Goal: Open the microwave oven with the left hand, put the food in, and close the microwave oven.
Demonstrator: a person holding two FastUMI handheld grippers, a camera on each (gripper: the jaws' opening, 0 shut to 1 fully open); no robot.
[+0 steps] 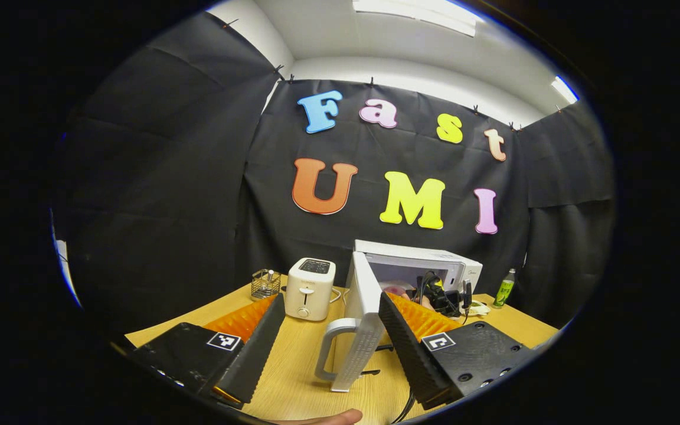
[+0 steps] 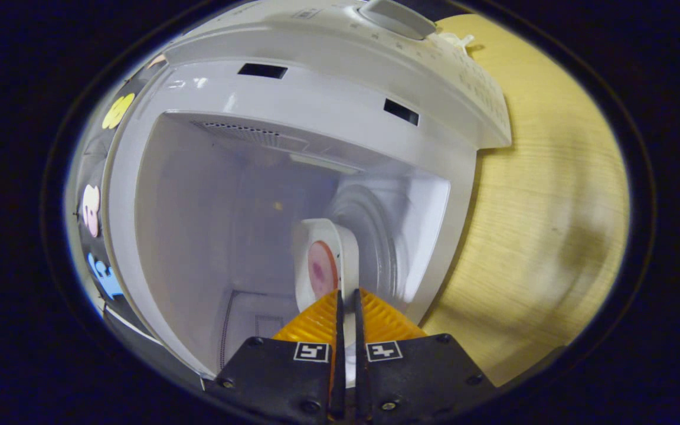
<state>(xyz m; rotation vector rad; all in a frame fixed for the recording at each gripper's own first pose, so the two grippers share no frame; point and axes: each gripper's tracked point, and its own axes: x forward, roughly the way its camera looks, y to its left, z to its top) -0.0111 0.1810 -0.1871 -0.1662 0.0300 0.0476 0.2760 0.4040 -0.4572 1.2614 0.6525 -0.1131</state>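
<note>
Right gripper view: my right claw (image 2: 347,307) is clamped on the near rim of a small white dish (image 2: 323,268) with pink food on it, both fingers pinching the edge. The view is rolled on its side, so the dish reads as tilted; I judge it is actually level. It sits inside the mouth of the microwave (image 2: 293,118), cavity walls around it and the round turntable (image 2: 369,236) behind at 1 o'clock. An edge grip keeps my fingers off the food and lets the dish slide in flat. Whether the base already touches the turntable I cannot tell.

Left gripper view: my left claw (image 1: 331,330) is spread wide, holding nothing, with the door's handle (image 1: 333,348) between the fingers at 6 o'clock and no contact that I can see. The door (image 1: 360,319) stands swung out toward me, edge-on. Past it, at 1 o'clock, the right claw reaches into the oven. I judge the left is parked here to keep the door from drifting and to be ready for the push.

Toaster (image 1: 310,288) and wire basket (image 1: 265,284) at 11 o'clock on the bench (image 1: 298,366); green bottle (image 1: 504,289) at 2 o'clock.

Judgement: opening done, placing under way, closing left.
</note>
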